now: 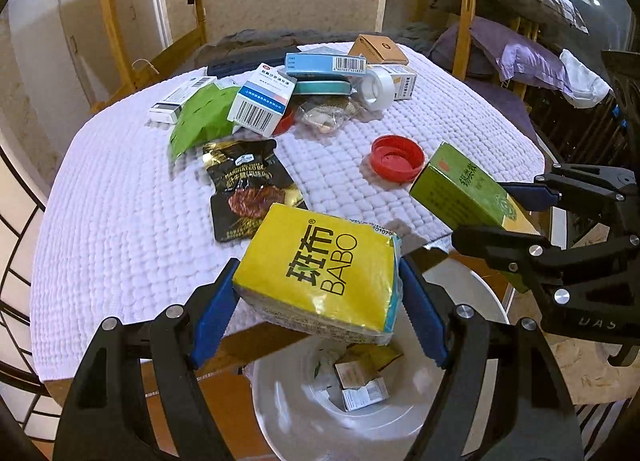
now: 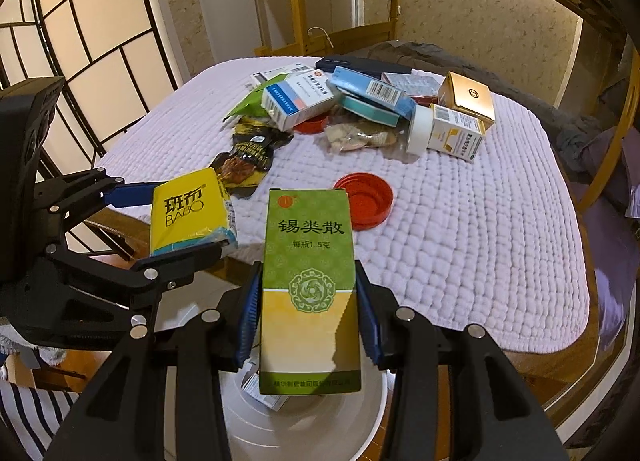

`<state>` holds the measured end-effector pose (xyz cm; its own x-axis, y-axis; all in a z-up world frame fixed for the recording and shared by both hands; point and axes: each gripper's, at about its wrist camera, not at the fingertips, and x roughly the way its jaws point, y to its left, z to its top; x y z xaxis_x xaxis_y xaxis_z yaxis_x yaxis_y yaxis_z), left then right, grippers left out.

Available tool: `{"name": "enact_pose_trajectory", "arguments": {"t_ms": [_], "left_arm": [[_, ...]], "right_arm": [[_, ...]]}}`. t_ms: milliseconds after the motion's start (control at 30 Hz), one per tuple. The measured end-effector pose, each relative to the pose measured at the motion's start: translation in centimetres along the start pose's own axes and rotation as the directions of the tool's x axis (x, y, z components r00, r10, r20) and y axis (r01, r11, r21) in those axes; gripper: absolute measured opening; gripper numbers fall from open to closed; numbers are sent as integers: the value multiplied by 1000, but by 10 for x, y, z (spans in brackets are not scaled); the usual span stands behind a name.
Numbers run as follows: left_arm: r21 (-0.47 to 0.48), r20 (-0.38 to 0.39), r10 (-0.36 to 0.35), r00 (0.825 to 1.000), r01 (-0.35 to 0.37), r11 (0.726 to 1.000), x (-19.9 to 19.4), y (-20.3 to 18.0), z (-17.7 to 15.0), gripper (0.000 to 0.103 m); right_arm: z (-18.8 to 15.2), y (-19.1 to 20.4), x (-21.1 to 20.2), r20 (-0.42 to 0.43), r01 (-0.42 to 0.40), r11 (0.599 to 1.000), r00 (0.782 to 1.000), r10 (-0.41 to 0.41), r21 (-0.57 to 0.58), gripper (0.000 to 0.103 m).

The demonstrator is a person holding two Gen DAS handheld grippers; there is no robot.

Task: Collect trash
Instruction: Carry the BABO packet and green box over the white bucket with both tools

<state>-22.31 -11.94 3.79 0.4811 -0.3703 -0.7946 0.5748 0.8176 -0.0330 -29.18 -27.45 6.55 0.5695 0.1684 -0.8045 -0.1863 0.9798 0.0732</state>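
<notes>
My left gripper (image 1: 320, 293) is shut on a yellow BABO tissue pack (image 1: 320, 273), held above the white bin (image 1: 288, 417) at the table's near edge. My right gripper (image 2: 308, 313) is shut on a green and yellow medicine box (image 2: 308, 285), also over the white bin (image 2: 360, 421). In the left wrist view the medicine box (image 1: 460, 189) and right gripper (image 1: 496, 217) show at the right. The right wrist view has the tissue pack (image 2: 184, 213) and left gripper (image 2: 172, 221) at the left. Small boxes (image 1: 360, 385) lie inside the bin.
On the white quilted table cover (image 1: 120, 221) lie a red lid (image 1: 396, 157), a black snack wrapper (image 1: 244, 185), a green bag (image 1: 204, 117), several medicine boxes (image 1: 264, 101), a tape roll (image 1: 376, 89) and a brown box (image 1: 378, 49). A bunk bed frame (image 1: 464, 13) with pillows stands behind.
</notes>
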Motion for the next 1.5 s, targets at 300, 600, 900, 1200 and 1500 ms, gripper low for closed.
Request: {"name": "enact_pose_trajectory", "arguments": {"t_ms": [300,600,900,1200,1500], "left_arm": [[2,-18,-6,1000,6,1000,-9,-3,-17,79],[-4,-53,-11,999,11,1000,-9,-5,-31,79],[-9,-87,-20,996,20,1000,-6,-6,-42,79],[-11,-118,-25,993,23,1000,2,-7,-51,79],[-15,-152,-27,988,25,1000,14,-6,-59,79]], "right_arm": [[-16,10,-8,-21,-11,1000,1000,11,-1,42],[-27,13,-9,-47,-12,1000,999,12,5,42],[-37,13,-7,-83,-13,1000,996,15,21,42],[-49,14,5,-127,-7,1000,992,10,27,42],[-54,16,14,-155,-7,1000,988,10,25,42]]}}
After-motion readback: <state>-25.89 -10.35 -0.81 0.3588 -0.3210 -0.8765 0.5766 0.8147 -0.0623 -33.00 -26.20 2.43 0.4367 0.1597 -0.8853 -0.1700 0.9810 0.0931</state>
